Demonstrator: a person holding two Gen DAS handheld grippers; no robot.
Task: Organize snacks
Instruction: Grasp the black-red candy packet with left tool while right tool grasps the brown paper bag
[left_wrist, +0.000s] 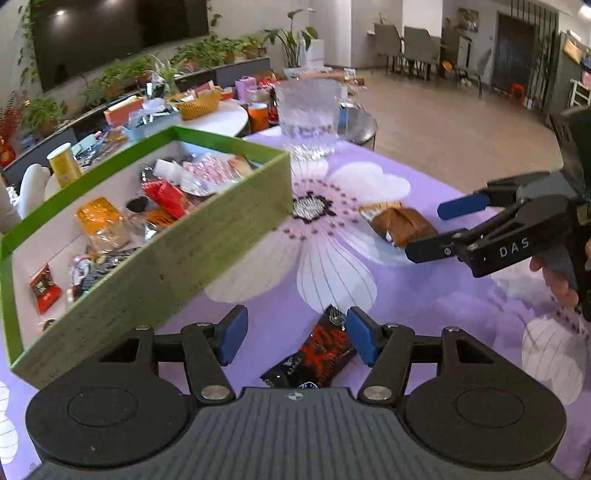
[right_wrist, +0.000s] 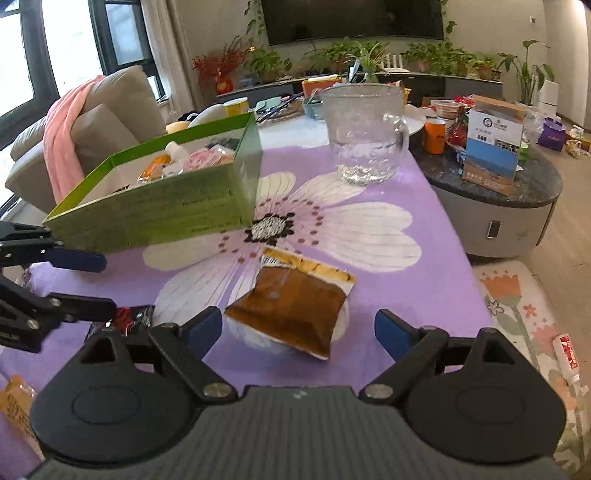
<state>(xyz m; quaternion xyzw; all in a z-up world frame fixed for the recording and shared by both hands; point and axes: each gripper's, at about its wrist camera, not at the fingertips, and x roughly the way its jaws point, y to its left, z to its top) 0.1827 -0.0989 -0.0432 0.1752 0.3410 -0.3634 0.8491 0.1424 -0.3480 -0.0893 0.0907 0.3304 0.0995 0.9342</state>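
Observation:
A green box (left_wrist: 207, 236) holding several wrapped snacks stands on the purple flowered tablecloth (left_wrist: 424, 295); it also shows in the right wrist view (right_wrist: 177, 214). A black-and-red snack packet (left_wrist: 317, 350) lies between my open left gripper's (left_wrist: 293, 338) blue pads, nearer the right pad. A brown snack packet (right_wrist: 291, 306) lies between and just beyond my open right gripper's (right_wrist: 299, 328) fingers. In the left wrist view the right gripper (left_wrist: 436, 230) reaches the brown packet (left_wrist: 399, 221) from the right. The left gripper (right_wrist: 99, 284) shows at the left of the right wrist view over the black packet (right_wrist: 135, 315).
A clear glass jug (right_wrist: 364, 133) stands at the table's far side, also in the left wrist view (left_wrist: 308, 114). An orange packet (right_wrist: 14, 400) lies at the near left. A round side table (right_wrist: 509, 192) with boxes stands right. A snack tube (right_wrist: 567, 356) lies on the floor rug.

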